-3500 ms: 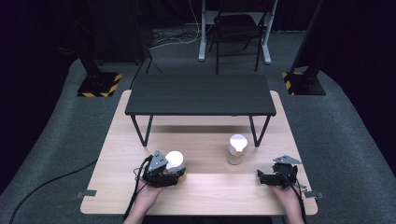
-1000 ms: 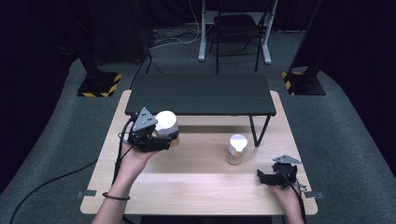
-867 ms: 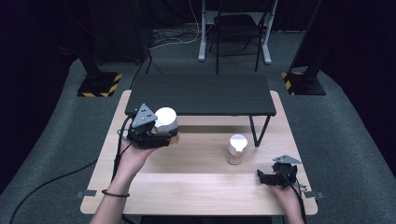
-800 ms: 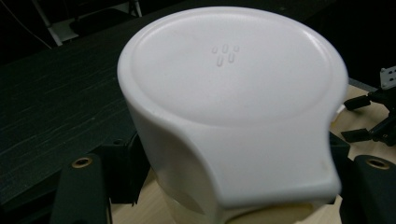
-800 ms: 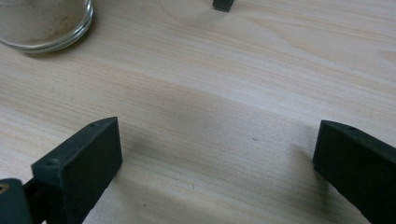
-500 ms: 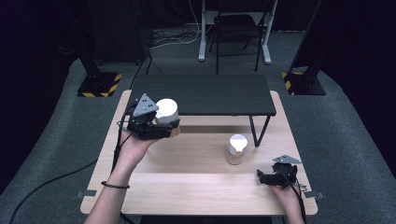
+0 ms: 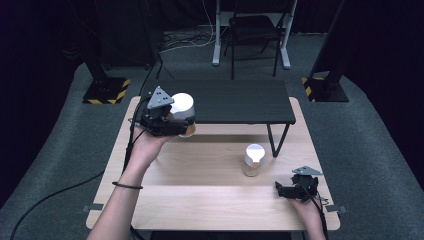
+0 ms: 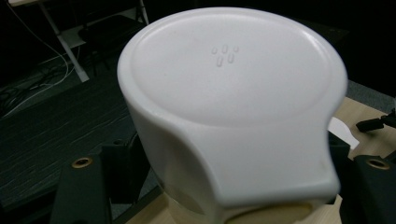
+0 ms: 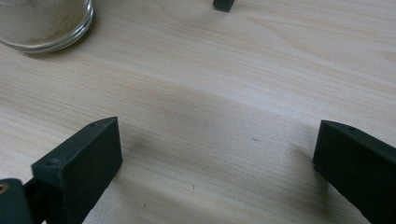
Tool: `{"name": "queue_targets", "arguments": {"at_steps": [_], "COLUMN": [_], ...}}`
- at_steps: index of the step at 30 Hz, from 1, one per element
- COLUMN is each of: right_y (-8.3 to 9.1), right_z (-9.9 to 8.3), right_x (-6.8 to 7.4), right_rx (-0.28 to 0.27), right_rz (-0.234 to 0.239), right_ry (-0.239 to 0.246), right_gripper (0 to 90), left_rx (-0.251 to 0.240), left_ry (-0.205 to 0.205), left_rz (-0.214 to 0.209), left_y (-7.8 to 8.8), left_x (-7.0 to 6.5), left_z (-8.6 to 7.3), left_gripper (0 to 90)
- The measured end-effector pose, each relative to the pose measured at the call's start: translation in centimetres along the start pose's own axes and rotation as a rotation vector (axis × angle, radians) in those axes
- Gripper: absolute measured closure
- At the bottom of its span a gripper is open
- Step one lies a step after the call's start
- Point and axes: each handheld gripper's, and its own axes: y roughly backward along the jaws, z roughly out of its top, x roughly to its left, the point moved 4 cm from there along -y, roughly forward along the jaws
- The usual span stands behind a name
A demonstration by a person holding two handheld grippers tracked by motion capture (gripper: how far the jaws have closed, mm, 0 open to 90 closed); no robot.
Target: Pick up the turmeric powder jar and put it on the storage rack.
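Note:
My left gripper is shut on a white-lidded jar and holds it in the air at the front left edge of the black shelf. In the left gripper view the jar's white lid sits close up between the black jaws. A second white-lidded jar stands on the wooden table right of centre; its glass base appears at the top left of the right gripper view. My right gripper rests open near the table's front right corner, its jaws wide apart with bare wood between them.
The low black shelf stands on thin legs across the back of the table, one leg just behind the standing jar. Beyond the table are a chair and black stands with striped bases.
My left gripper has lifted the jar from the table's front left and carried it away from the person, up to the shelf's front left edge. The right gripper has stayed still.

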Motion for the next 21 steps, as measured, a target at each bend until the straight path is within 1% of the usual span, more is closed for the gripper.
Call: {"name": "queue_targets", "arguments": {"at_steps": [5, 9, 13, 21], "right_y": [0.0, 0.0, 0.0, 0.0], "right_z": [0.0, 0.0, 0.0, 0.0], "right_x": [0.0, 0.0, 0.0, 0.0], "right_rx": [0.000, 0.000, 0.000, 0.000], "right_rz": [0.000, 0.001, 0.001, 0.002], "right_ry": [0.000, 0.001, 0.001, 0.002], "right_gripper": [0.1, 0.1, 0.1, 0.1], "left_rx": [0.008, 0.006, 0.006, 0.011], "left_ry": [0.006, 0.023, 0.030, 0.030], "left_rz": [0.017, 0.027, 0.027, 0.029], "left_y": [-0.5, -0.9, -1.4, -2.1], "left_x": [0.4, 0.9, 1.2, 1.6], "left_z": [0.7, 1.2, 1.7, 2.8], "left_gripper": [30.1, 30.1, 30.1, 30.1]}}
